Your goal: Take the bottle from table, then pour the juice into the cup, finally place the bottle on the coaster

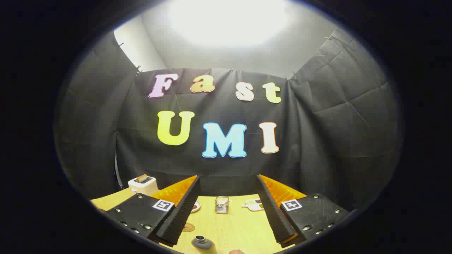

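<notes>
My gripper [228, 180] is open, its two fingers spread wide above a pale wooden table [240, 229] with nothing between them. A small grey bottle [203, 243] with a dark round mouth stands upright on the table, low between the fingers and nearer the left one. A round brown coaster [188, 227] lies just beyond the bottle, partly hidden by the left finger. Farther on, midway between the fingers, stands a clear glass cup [221, 205].
A white toaster [142, 184] with a slice in it stands at the table's far left. A small plate [196, 206] lies left of the cup and a white mat [253, 204] lies right of it. Black cloth walls close the table in behind.
</notes>
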